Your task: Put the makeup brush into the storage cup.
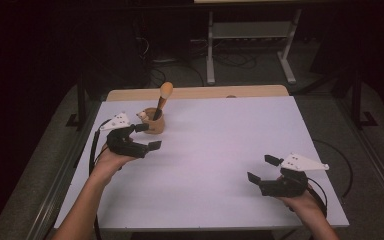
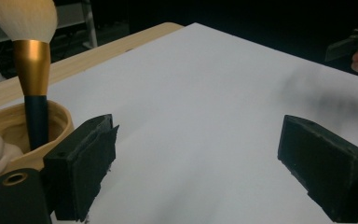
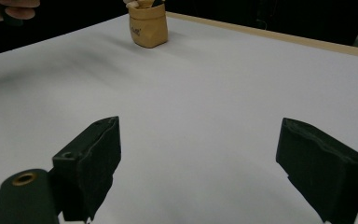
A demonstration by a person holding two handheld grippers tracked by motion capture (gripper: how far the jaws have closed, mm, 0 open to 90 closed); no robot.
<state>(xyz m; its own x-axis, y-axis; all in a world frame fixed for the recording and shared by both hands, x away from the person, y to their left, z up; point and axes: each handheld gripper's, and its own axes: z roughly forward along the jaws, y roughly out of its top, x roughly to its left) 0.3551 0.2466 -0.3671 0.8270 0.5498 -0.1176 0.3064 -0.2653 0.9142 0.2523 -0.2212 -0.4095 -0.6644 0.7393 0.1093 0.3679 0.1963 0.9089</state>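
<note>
High view, brush (image 1: 162,101) upright in cup (image 1: 154,121), head up, tilted right, both grippers open.

A white-topped table (image 1: 205,165) bears a tan cup (image 1: 154,121) holding a brush (image 1: 163,98).

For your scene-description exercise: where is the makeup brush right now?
In the high view the makeup brush stands bristles-up in the tan holder at the table's far left, just beyond the open left gripper.

one brush (image 1: 163,99), one tan cup (image 1: 153,121), two claws, one table (image 1: 220,165).
</note>
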